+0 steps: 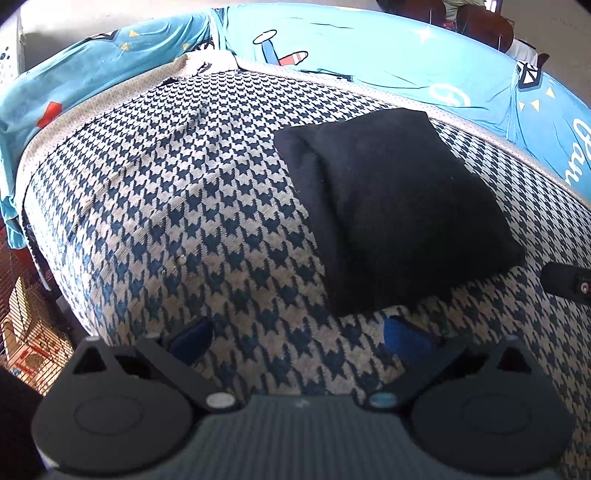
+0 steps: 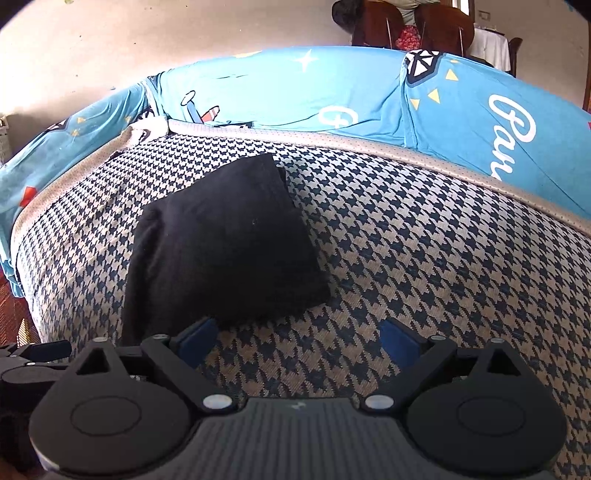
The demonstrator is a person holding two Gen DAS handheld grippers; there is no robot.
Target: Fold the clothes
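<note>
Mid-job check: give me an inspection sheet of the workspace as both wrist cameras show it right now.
Surface: houndstooth cushion, pale piped edge, bare around the garment.
Job's things: black garment, folded into a compact bundle, lying on the cushion; neither gripper touches it.
Clutter: blue printed cloth draped along the far edge behind the cushion.
Grippers: left gripper open, empty, just short of the bundle; right gripper open, empty, with the bundle ahead on its left.
Cables: nothing seen.
Surroundings: light wall, wooden chairs in the background.
</note>
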